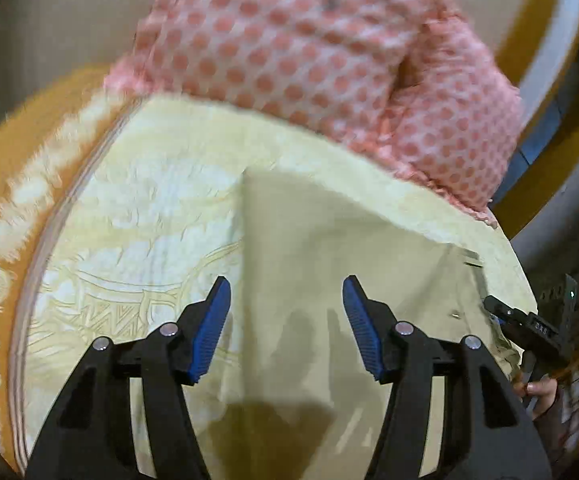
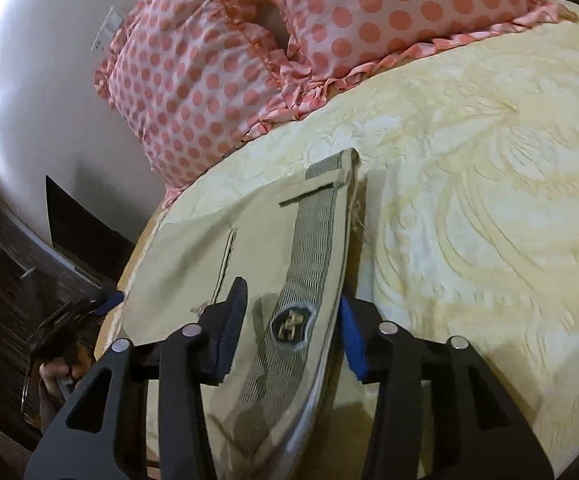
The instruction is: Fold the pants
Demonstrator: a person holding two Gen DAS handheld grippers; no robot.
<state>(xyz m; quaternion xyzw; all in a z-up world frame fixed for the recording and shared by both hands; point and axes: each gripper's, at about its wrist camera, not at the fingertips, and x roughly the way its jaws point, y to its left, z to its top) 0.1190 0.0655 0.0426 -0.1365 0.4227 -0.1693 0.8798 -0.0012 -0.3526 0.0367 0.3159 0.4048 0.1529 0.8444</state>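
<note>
While blur smears the pillow (image 1: 329,48), pants (image 1: 309,280) run off-frame below.

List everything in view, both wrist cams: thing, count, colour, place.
pants: 1, khaki, flat on the bed near its edge
waistband: 1, grey mesh with a dark badge, along the pants' edge
bedspread: 1, cream with raised pattern, under the pants
pillows: 2, pink with coral dots, head of the bed
wall: 1, white, behind the pillows
left gripper: 1, black with blue pads, open above the pants
right gripper: 1, black with blue pads, open, straddling the waistband
</note>
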